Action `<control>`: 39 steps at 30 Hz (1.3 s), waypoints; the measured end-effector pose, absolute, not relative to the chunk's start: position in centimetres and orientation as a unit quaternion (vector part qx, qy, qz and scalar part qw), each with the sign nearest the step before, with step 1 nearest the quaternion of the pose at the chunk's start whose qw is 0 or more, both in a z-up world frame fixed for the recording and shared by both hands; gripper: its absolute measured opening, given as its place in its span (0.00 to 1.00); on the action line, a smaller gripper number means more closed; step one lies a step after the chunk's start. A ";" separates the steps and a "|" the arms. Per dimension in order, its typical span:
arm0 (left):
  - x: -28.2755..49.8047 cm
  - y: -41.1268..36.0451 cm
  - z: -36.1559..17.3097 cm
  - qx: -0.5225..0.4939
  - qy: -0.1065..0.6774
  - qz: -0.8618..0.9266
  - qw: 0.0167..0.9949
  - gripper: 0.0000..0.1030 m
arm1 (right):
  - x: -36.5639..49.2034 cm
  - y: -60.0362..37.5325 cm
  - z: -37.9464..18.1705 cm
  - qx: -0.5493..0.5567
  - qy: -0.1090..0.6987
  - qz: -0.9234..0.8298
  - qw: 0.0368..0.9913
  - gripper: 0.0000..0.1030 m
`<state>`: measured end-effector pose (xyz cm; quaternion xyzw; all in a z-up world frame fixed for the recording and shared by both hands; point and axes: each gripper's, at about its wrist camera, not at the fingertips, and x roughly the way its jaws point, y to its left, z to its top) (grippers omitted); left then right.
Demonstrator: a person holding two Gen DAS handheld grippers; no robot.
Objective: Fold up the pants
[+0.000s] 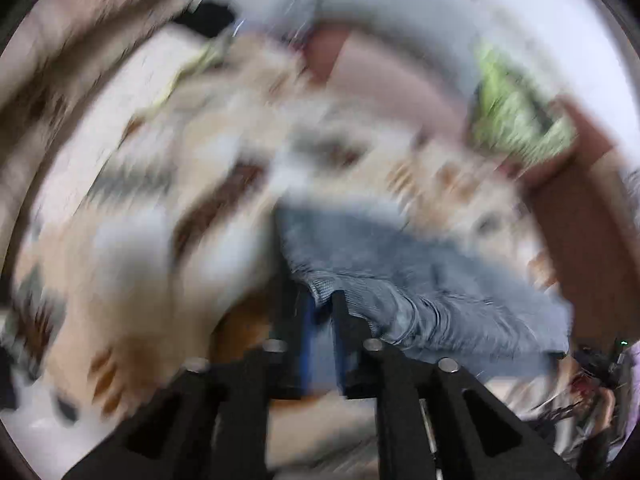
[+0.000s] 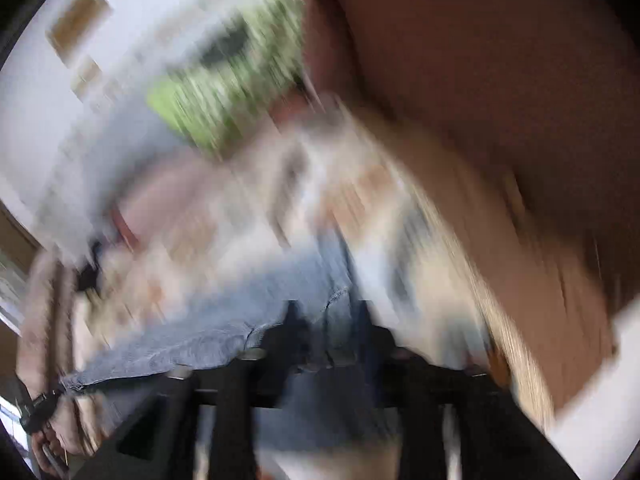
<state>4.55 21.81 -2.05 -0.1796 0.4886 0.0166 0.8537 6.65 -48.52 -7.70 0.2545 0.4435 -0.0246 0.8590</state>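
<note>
Both views are heavily motion-blurred. The pants (image 1: 420,280) are blue denim jeans. In the left wrist view my left gripper (image 1: 320,304) is shut on a corner of the jeans, and the denim stretches away to the right above a patterned bedspread (image 1: 160,208). In the right wrist view my right gripper (image 2: 328,312) is shut on the jeans (image 2: 224,340), with denim between its black fingers and running off to the left toward the person's other hand (image 2: 52,412).
A beige, grey and brown patterned bedspread fills the left wrist view. A green patterned cushion (image 1: 516,116) and a reddish-brown headboard (image 1: 584,232) lie at the right. In the right wrist view the brown headboard (image 2: 500,80) looms close, with the cushion (image 2: 232,80) beside it.
</note>
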 end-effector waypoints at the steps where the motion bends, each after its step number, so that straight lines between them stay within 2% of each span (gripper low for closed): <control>1: 4.0 22.1 -2.8 -0.168 0.503 0.034 0.847 0.20 | 5.4 -49.2 -9.3 0.275 0.456 -0.041 0.845 0.73; 2: 3.6 22.3 -2.8 -0.164 0.503 0.042 0.848 0.21 | 4.0 -50.0 -10.4 0.308 0.453 -0.048 0.835 0.73; 3: 3.1 22.6 -2.1 -0.162 0.487 0.057 0.856 0.26 | 3.0 -50.6 -10.5 0.332 0.439 -0.055 0.833 0.73; 4: 3.0 22.7 -1.5 -0.161 0.477 0.064 0.862 0.40 | 2.3 -51.0 -10.2 0.346 0.425 -0.063 0.834 0.73; 5: 3.1 22.6 -0.3 -0.163 0.457 0.069 0.872 0.49 | 1.8 -51.5 -9.5 0.356 0.407 -0.073 0.838 0.73; 6: 3.3 22.3 0.6 -0.169 0.441 0.068 0.879 0.63 | 2.0 -51.5 -9.0 0.356 0.403 -0.076 0.839 0.74; 7: 3.6 21.7 1.3 -0.173 0.426 0.062 0.886 0.68 | 2.6 -51.4 -8.2 0.354 0.404 -0.070 0.841 0.74; 11: 4.6 18.2 1.8 -0.153 0.405 0.042 0.900 0.69 | 5.2 -49.6 -6.7 0.332 0.416 -0.055 0.845 0.74; 15: 7.2 14.6 -2.8 -0.100 0.437 0.063 0.892 0.69 | 7.7 -47.5 -9.1 0.330 0.466 -0.057 0.819 0.74; 16: 7.8 14.1 -4.6 -0.083 0.456 0.077 0.883 0.69 | 8.1 -47.1 -9.8 0.325 0.475 -0.062 0.815 0.68; 17: 8.1 13.8 -5.8 -0.071 0.472 0.086 0.874 0.69 | 8.6 -46.4 -10.1 0.304 0.488 -0.069 0.815 0.45; 18: 8.7 13.7 -7.7 -0.060 0.498 0.092 0.860 0.69 | 8.7 -46.0 -9.9 0.285 0.490 -0.076 0.820 0.39; 19: 8.5 13.9 -8.0 -0.065 0.490 0.094 0.864 0.73 | 8.5 -45.6 -9.4 0.272 0.487 -0.078 0.826 0.33; 21: 8.1 14.5 -7.6 -0.075 0.477 0.102 0.870 0.78 | 7.5 -45.0 -7.7 0.232 0.477 -0.088 0.843 0.30; 22: 8.1 14.9 -7.5 -0.085 0.480 0.100 0.867 0.78 | 7.0 -44.7 -7.0 0.200 0.473 -0.102 0.852 0.23; 23: 8.2 15.4 -7.3 -0.093 0.482 0.100 0.865 0.78 | 6.5 -44.6 -6.9 0.161 0.473 -0.127 0.857 0.22; 26: 7.9 16.0 -6.4 -0.105 0.476 0.119 0.865 0.77 | 6.4 -46.1 -10.4 0.158 0.522 -0.129 0.828 0.23; 28: 7.2 15.8 -4.4 -0.115 0.449 0.114 0.879 0.77 | 5.5 -47.4 -9.8 0.182 0.508 -0.156 0.827 0.24; 30: 6.7 14.8 -3.1 -0.107 0.418 0.108 0.895 0.78 | 4.8 -47.5 -7.1 0.215 0.458 -0.155 0.848 0.36; 31: 6.5 13.9 -2.3 -0.091 0.398 0.102 0.907 0.78 | 4.9 -46.7 -5.5 0.215 0.438 -0.144 0.861 0.56; 32: 6.5 13.1 -2.0 -0.074 0.389 0.099 0.913 0.78 | 5.5 -45.2 -3.7 0.209 0.419 -0.119 0.876 0.66; 35: 8.0 11.3 -4.9 -0.010 0.430 0.120 0.895 0.80 | 9.8 -37.2 0.8 0.161 0.407 0.027 0.899 0.66; 37: 8.7 11.7 -8.2 -0.012 0.470 0.127 0.874 0.82 | 13.3 -30.7 1.7 0.141 0.420 0.135 0.886 0.66; 39: 8.0 12.6 -8.3 -0.042 0.442 0.130 0.886 0.89 | 16.1 -24.7 1.6 0.092 0.435 0.190 0.876 0.66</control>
